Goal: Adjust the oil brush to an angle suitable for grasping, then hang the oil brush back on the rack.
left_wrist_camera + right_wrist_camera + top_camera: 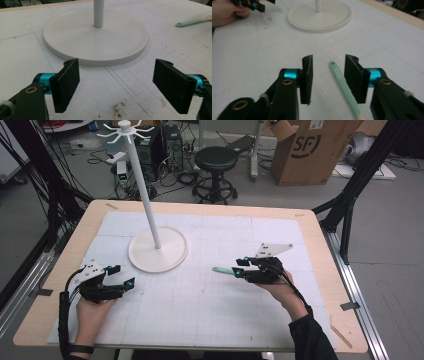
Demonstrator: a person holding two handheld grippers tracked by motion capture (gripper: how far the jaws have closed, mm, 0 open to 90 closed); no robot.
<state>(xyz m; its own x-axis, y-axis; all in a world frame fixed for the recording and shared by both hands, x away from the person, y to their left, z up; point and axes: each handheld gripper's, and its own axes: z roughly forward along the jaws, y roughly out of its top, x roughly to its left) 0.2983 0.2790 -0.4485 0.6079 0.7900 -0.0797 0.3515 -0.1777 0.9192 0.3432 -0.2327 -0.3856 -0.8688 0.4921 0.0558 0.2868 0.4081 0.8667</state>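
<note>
A mint-green utensil [222,270] lies flat on the white mat, its handle end with a small hole pointing left. My right gripper [240,267] is open around its other part. In the right gripper view the green handle [340,80] runs between the jaws, nearer the right one and touching neither, with the gripper [328,67] low over the mat. My left gripper [123,276] rests open at the front left, nothing between its jaws [120,82]. A white stand [158,249] with a round base, a tall pole and hooks [125,130] on top stands behind it.
The stand's base [96,37] lies just ahead of the left jaws, with the green utensil [192,22] far to the right. The other hand and gripper [249,5] and the base [319,15] appear in the right gripper view. A stool [216,160] and a cardboard box [310,150] stand beyond the table.
</note>
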